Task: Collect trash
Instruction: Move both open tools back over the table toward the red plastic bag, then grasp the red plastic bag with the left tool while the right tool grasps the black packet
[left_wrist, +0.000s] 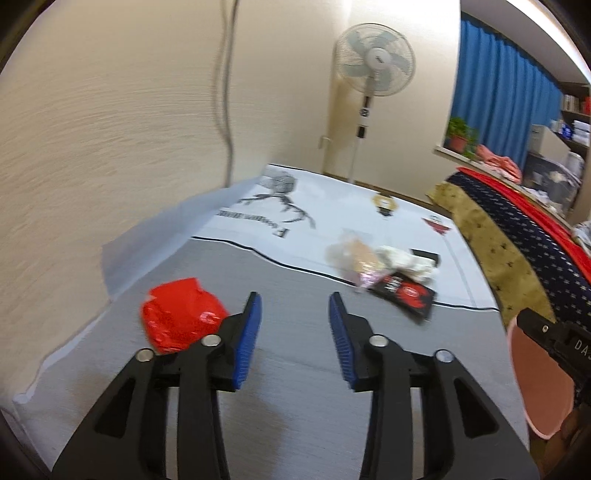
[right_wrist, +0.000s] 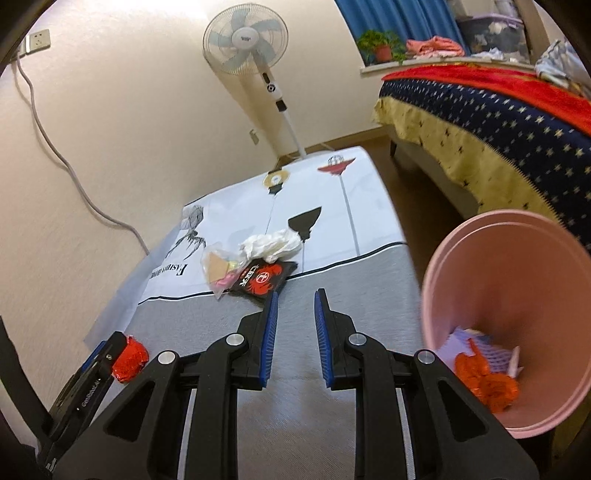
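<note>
Left gripper (left_wrist: 295, 317) hovering over the grey mat (left_wrist: 288, 369), jaws parted and holding nothing – blue pads (left_wrist: 247, 343) well apart with bare mat between them. Lying just beside its left finger, on the mat: a crumpled red wrapper (left_wrist: 181, 317), released, untouched by the pads. Right gripper (right_wrist: 295, 317) also hanging over the mat, jaws narrowly apart, gripping nothing. Tilting at that gripper's right, beside the mat's edge – a pink bin (right_wrist: 517, 295), mouth facing the camera, already holding orange-red scraps (right_wrist: 484, 384) and some pale purple paper (right_wrist: 476, 343). Farther out, sitting where the grey mat meets the white printed sheet (right_wrist: 332, 206): a small heap of trash, namely a black-and-red packet (right_wrist: 262, 280), a clear plastic bag (right_wrist: 218, 266) touching it, and a wad of white tissue (right_wrist: 273, 243) just behind. Beyond, standing near the wall, a pedestal fan (right_wrist: 245, 40); off to the right, a bed with a star-patterned cover (right_wrist: 480, 118)
</note>
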